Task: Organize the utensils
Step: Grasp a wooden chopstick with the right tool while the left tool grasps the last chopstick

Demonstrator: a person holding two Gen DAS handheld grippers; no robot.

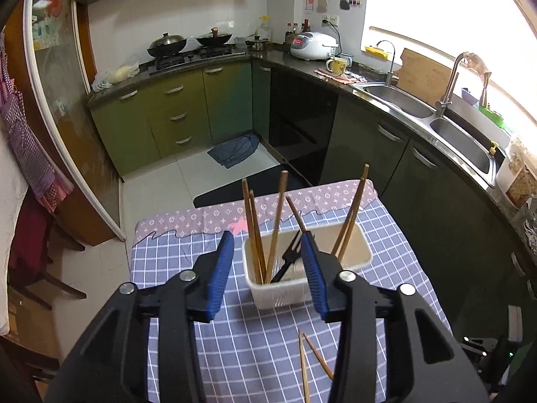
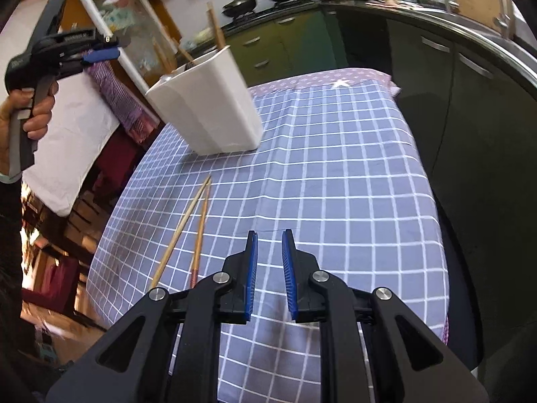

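Two loose chopsticks point(image 2: 189, 225) lie on the checked cloth point(image 2: 335, 184) of the worktop, near one white holder point(image 1: 307, 265) with about six chopsticks and a black fork point(image 1: 290, 253) upright. Left gripper point(image 1: 267, 268) and right gripper point(image 2: 269, 268) hover, jaws released, empty. Green kitchen cabinets point(image 1: 188, 107) stand behind.

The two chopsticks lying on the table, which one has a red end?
The darker chopstick, nearer the right gripper, has the red patterned end. The paler chopstick beside it is plain wood all along.
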